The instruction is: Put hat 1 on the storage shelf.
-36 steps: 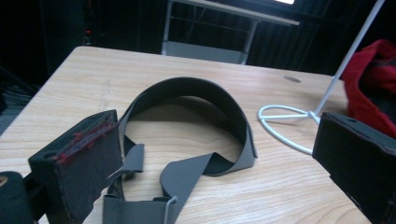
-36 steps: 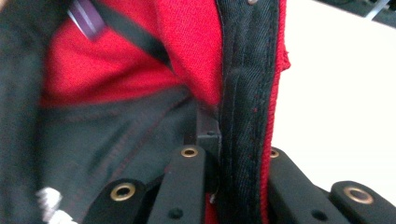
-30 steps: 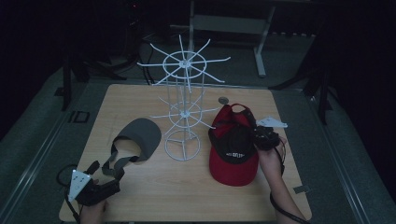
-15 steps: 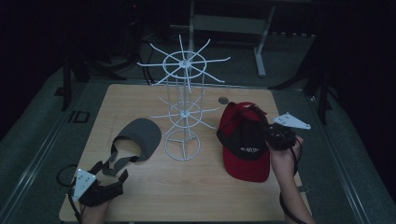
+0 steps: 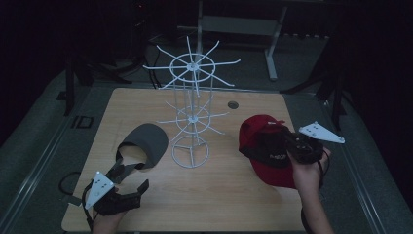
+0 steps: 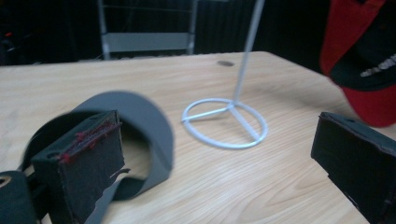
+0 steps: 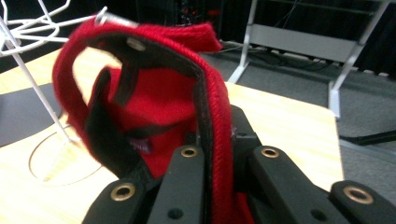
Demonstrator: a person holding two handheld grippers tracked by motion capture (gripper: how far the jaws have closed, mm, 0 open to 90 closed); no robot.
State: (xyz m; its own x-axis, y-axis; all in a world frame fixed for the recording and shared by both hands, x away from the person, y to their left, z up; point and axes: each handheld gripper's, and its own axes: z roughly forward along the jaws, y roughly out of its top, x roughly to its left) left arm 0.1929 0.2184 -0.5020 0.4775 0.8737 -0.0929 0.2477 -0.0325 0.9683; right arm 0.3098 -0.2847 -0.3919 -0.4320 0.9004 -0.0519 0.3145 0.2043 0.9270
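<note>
Right gripper (image 5: 292, 146) clamps red cap (image 5: 260, 139) by rim, cap off table (tilted). Left gripper (image 5: 129, 192) jaws wide, nothing between, near grey cap (image 5: 148, 144). White wire rack (image 5: 191, 112) between caps.

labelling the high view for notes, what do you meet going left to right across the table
left gripper with open jaws → grey visor cap → white wire hanging rack → red and black baseball cap → right gripper, jaws shut on the red cap's edge
</note>
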